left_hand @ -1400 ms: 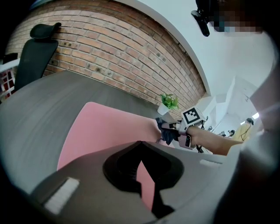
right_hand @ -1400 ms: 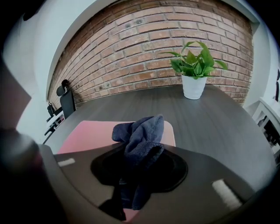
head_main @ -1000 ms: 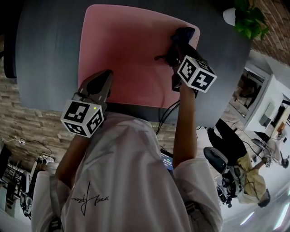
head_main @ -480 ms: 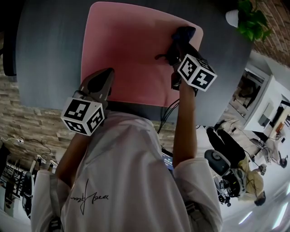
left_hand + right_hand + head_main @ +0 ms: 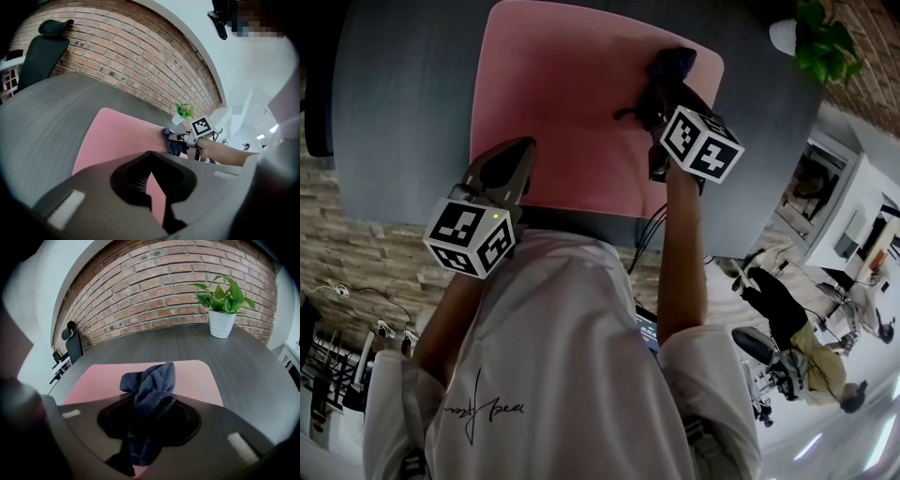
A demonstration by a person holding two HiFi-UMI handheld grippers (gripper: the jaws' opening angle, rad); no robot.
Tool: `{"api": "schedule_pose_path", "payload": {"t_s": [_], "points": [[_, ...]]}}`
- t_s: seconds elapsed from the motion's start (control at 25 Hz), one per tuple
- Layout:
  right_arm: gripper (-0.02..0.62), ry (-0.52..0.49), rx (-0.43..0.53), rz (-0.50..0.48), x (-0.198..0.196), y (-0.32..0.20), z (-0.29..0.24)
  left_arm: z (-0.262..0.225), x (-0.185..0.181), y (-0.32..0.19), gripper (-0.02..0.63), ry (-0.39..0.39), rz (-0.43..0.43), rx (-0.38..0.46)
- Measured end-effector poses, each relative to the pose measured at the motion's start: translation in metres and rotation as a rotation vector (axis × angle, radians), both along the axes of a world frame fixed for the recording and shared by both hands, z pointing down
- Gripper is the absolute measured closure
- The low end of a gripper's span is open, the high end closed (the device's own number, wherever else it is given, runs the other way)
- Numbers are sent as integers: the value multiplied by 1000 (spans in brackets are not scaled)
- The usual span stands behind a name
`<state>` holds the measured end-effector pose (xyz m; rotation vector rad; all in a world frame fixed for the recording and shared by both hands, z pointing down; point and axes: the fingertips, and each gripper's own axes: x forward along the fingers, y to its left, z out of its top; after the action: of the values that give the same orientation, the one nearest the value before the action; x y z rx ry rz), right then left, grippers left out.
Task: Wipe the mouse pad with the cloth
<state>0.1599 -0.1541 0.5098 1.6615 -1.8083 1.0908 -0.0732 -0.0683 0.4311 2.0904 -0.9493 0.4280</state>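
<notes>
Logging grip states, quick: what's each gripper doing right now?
Left gripper: shut, empty.
Right gripper: shut on the cloth.

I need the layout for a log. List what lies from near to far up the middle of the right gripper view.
The right gripper, shut on the dark blue cloth → pink mouse pad → grey table → potted plant → brick wall.
</notes>
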Motion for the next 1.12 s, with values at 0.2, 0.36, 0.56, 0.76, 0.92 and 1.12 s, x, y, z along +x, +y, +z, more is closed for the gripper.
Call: {"api": "schedule_pose_path", "payload": {"t_s": [0.2, 0.36, 0.56, 0.76, 0.92, 1.12], "points": [[466, -10, 0, -5, -5, -1, 0, 0, -1, 0, 594, 6, -4, -2], [466, -9, -3, -24, -12, -2, 1, 0, -2, -1, 594, 7, -7, -3], [466, -15, -3, -48, -25, -2, 1, -3, -6, -2, 595, 32, -29, -12], [466, -20, -7, -58, -33, -5, 2, -1, -5, -4, 595, 25, -28, -7], [466, -22, -8, -60, -43, -8, 1, -2, -11, -2, 595, 20, -29, -5], [466, -29, -5, -80, -57, -10, 0, -2, -15, -2, 595, 20, -37, -4]]}}
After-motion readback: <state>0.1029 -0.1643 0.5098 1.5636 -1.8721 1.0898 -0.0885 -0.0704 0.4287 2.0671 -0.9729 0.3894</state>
